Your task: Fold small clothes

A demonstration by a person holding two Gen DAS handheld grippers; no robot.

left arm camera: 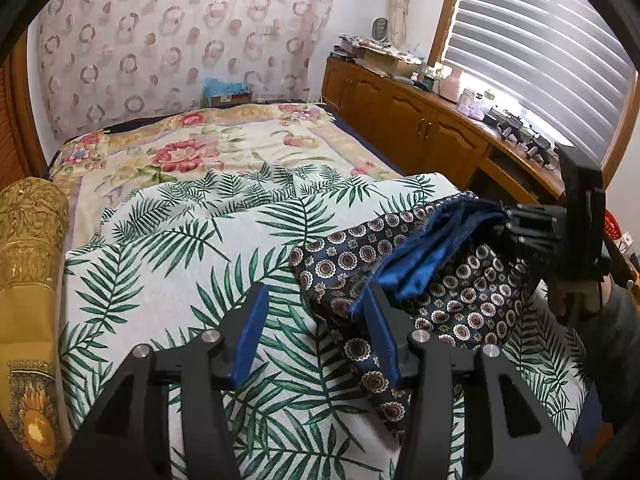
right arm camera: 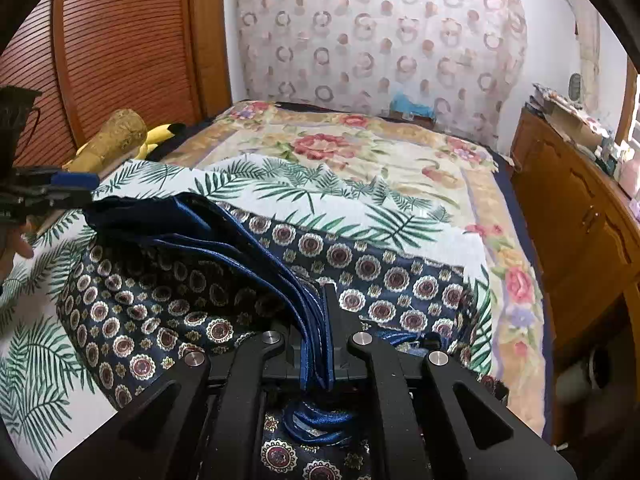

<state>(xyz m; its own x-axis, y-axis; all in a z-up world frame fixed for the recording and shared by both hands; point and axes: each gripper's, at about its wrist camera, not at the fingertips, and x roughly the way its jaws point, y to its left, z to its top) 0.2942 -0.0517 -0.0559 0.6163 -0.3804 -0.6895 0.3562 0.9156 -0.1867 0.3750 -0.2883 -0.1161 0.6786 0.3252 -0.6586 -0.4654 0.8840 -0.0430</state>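
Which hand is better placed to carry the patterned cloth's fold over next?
Right. The right tool is shut on the patterned cloth's bunched blue edge; the left tool is open, holding nothing.

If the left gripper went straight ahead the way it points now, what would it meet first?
Probably the palm-leaf cloth on the bed: the open left gripper has only that between its fingers. The navy patterned garment lies beside its right finger; depth is unclear.
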